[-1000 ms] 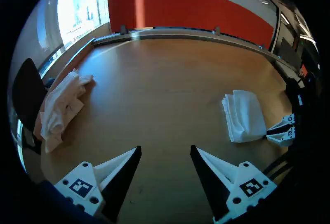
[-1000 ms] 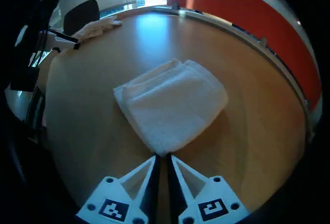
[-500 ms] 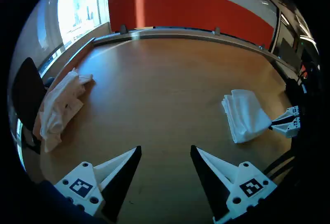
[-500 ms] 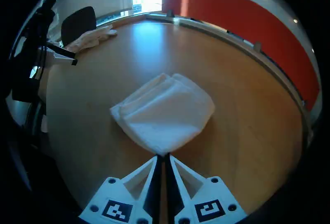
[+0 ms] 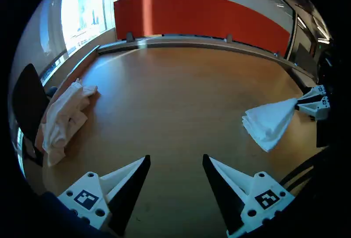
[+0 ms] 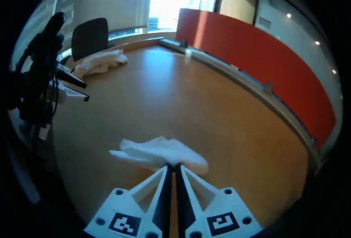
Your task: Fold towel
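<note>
A folded white towel (image 5: 268, 123) hangs by one corner above the right side of the wooden table (image 5: 184, 89). My right gripper (image 6: 173, 168) is shut on that corner, and the towel (image 6: 160, 152) droops away just beyond its fingertips. In the left gripper view the right gripper (image 5: 312, 103) holds the corner at the far right. My left gripper (image 5: 175, 161) stands open low over the table's near edge, with nothing between its fingers. It also appears at the left of the right gripper view as the left gripper (image 6: 74, 89).
A heap of crumpled pale cloths (image 5: 63, 115) lies at the table's left edge, beside a black chair (image 5: 26, 102). A red divider panel (image 5: 202, 16) runs along the table's far edge. Bright windows lie beyond.
The right gripper has risen with the towel's corner, lifting the folded towel off the table so it now hangs. The left gripper has stayed in place, open.
</note>
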